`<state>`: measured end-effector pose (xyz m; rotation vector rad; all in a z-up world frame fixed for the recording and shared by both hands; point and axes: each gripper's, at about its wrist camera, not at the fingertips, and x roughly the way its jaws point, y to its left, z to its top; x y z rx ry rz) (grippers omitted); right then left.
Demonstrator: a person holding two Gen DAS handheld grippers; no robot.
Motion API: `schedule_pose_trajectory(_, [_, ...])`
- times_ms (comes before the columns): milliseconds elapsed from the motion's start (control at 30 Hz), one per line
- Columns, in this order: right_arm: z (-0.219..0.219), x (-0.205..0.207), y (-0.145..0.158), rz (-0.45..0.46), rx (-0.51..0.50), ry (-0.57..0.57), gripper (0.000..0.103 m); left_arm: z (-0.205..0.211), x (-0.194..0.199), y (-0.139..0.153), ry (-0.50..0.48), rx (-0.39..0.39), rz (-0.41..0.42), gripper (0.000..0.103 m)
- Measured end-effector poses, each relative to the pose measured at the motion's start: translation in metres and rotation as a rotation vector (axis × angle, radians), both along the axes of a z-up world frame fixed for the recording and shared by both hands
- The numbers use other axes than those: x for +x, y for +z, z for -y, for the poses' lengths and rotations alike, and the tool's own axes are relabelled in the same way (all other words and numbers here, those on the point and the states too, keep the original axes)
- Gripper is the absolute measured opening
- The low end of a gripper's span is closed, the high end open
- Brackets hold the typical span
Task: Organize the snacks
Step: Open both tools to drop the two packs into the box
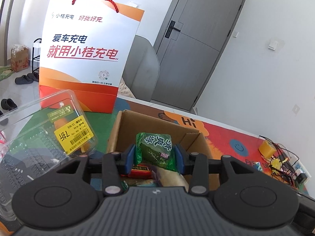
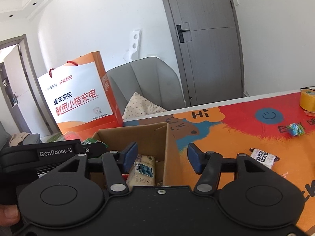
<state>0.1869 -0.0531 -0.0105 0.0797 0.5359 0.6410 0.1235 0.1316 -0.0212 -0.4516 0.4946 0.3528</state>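
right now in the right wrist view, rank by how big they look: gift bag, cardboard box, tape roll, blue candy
1. gift bag and cardboard box: look alike in size; the box is nearer and partly hidden by the gripper, so no ranking.
2. tape roll, cut by the frame edge.
3. blue candy, smallest.

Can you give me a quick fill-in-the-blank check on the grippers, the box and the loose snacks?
1. The left hand-held gripper holds a ____ snack packet.
2. That packet hangs over the open cardboard ____.
3. The right hand-held gripper has its jaws ____, with nothing between them.
4. The brown-and-white snack packet lies on the table mat, ____ the box.

Missing words: green; box; open; outside
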Motion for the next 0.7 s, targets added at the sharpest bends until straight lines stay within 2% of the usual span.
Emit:
schedule_pose_trajectory(167, [0.013, 0.001, -0.004, -0.02, 0.013, -0.025, 0.063, 0.004, 0.0, -0.001, 0.019, 0.022, -0.019, 0.069])
schedule_pose_trajectory(700, [0.061, -0.008, -0.012, -0.044, 0.035, -0.108, 0.077, 0.039, -0.006, -0.005, -0.015, 0.049, -0.035, 0.083])
